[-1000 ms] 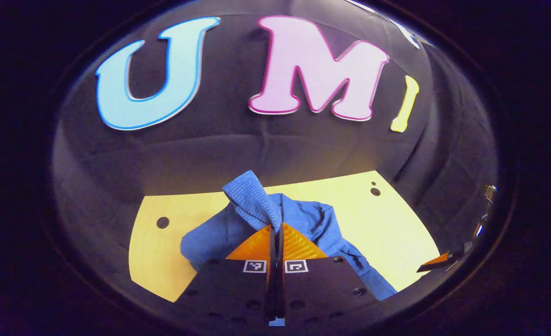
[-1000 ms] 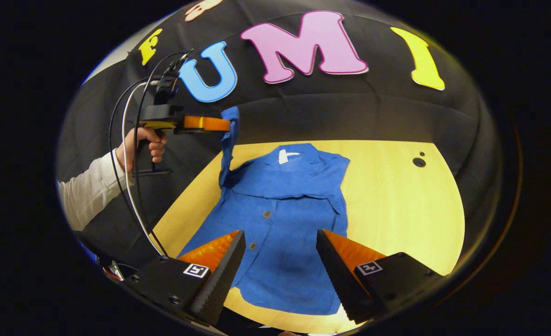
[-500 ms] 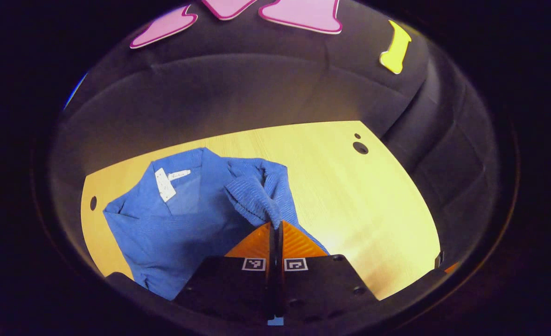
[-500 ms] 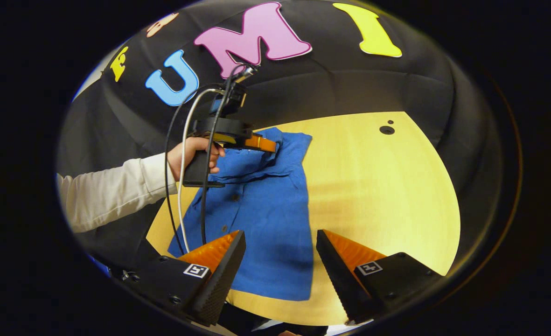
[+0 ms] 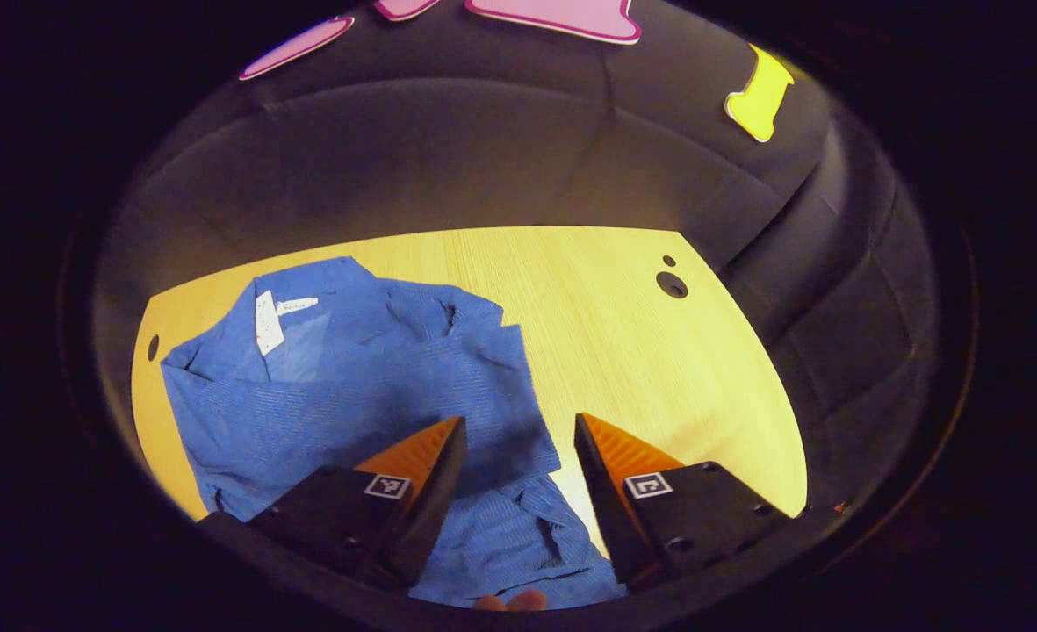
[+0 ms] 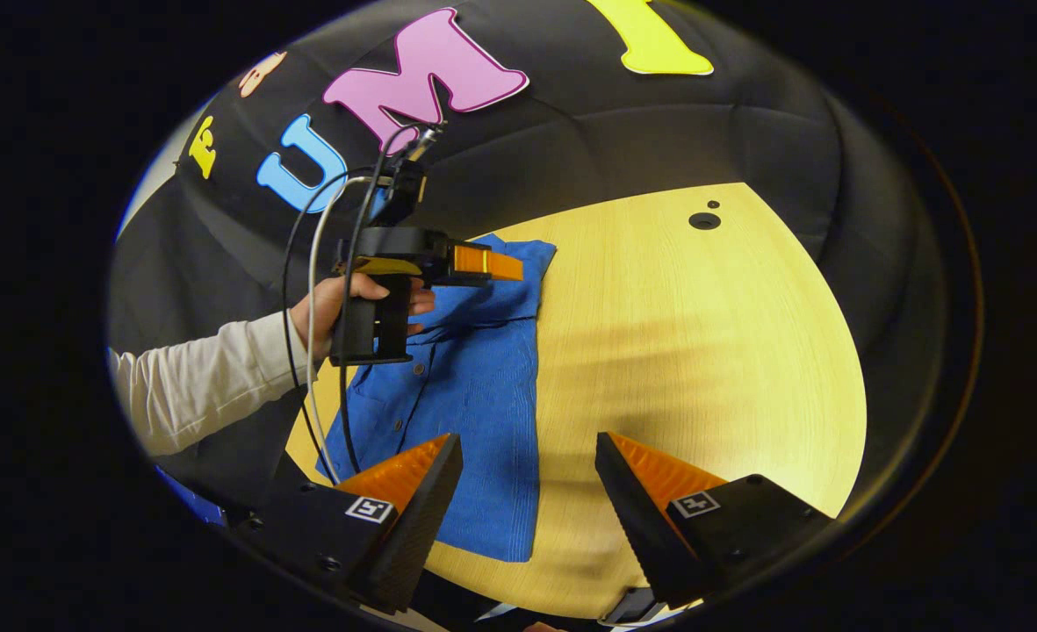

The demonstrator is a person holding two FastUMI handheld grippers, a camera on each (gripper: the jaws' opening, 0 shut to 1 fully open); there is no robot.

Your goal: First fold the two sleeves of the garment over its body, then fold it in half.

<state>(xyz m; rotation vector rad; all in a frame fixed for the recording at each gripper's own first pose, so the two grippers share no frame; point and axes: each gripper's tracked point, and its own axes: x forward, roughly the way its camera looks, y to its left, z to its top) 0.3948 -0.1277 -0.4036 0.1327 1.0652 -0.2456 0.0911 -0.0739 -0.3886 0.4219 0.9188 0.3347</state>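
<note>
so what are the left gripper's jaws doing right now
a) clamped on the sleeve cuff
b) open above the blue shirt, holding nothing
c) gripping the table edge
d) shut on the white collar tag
b: in the left gripper view the left gripper has its jaws spread wide with a clear gap between them, and the blue shirt lies loose on the table beneath.

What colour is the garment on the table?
Blue, with a small white tag inside the collar; the garment shows best in the left gripper view.
</note>
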